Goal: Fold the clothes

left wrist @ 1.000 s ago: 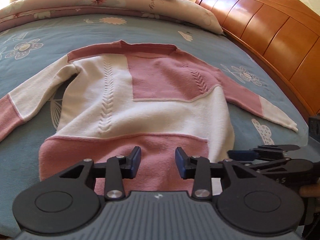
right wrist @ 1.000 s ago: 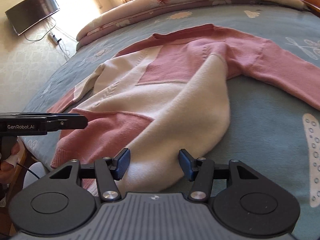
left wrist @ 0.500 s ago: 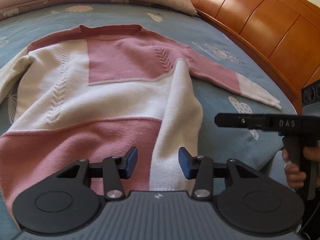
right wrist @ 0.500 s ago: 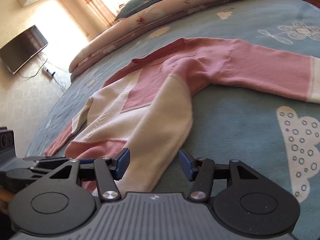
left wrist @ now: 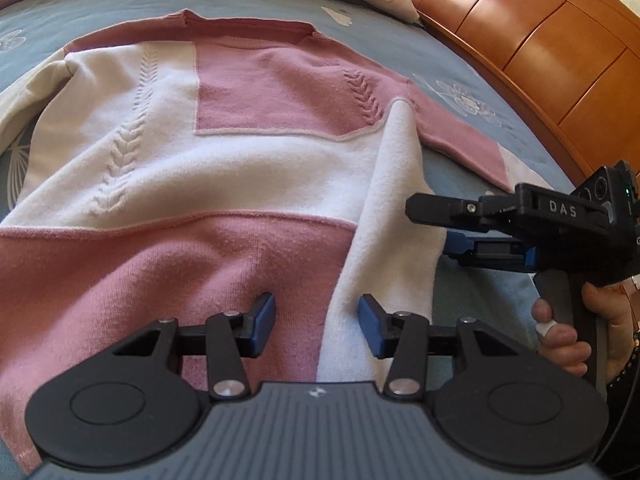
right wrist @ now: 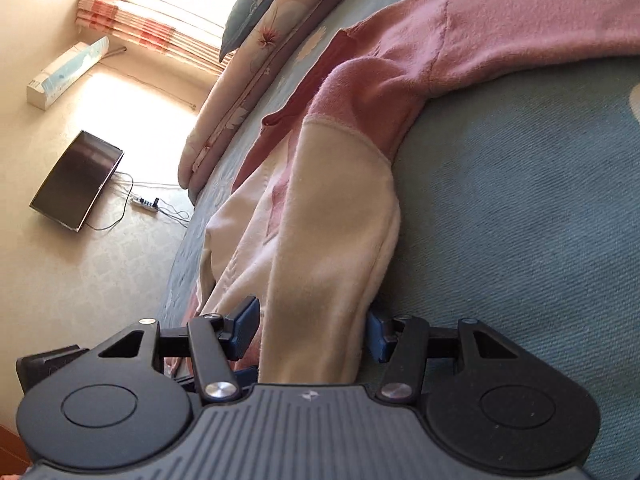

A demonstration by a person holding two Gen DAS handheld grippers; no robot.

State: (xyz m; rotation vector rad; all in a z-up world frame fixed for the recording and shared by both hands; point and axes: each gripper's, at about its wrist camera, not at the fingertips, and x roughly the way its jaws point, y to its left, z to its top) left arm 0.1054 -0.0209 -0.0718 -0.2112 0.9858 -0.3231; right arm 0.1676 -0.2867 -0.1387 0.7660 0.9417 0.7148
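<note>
A pink and white knit sweater [left wrist: 240, 168] lies flat, front up, on the blue bedspread, with its right sleeve [left wrist: 460, 140] stretched out to the side. Its right side forms a raised white fold [right wrist: 332, 208]. My left gripper [left wrist: 316, 324] hovers open just above the hem, where the pink band meets the white fold, and its pads press on nothing. My right gripper [left wrist: 430, 226] is rolled onto its side at the sweater's right edge. In the right wrist view, that gripper [right wrist: 310, 330] stands open with the white fold lying between its fingers.
A wooden headboard [left wrist: 540, 40] runs along the right side of the bed. A folded floral quilt and pillow [right wrist: 248, 80] lie beyond the collar. Bare blue bedspread [right wrist: 520, 200] stretches right of the sweater. A hand [left wrist: 568, 340] grips the right gripper's handle. A dark screen [right wrist: 76, 184] hangs on the wall.
My left gripper dropped closer to the hem and its jaws widened slightly. My right gripper rolled onto its side and slid over the white fold, which now lies between its fingers.
</note>
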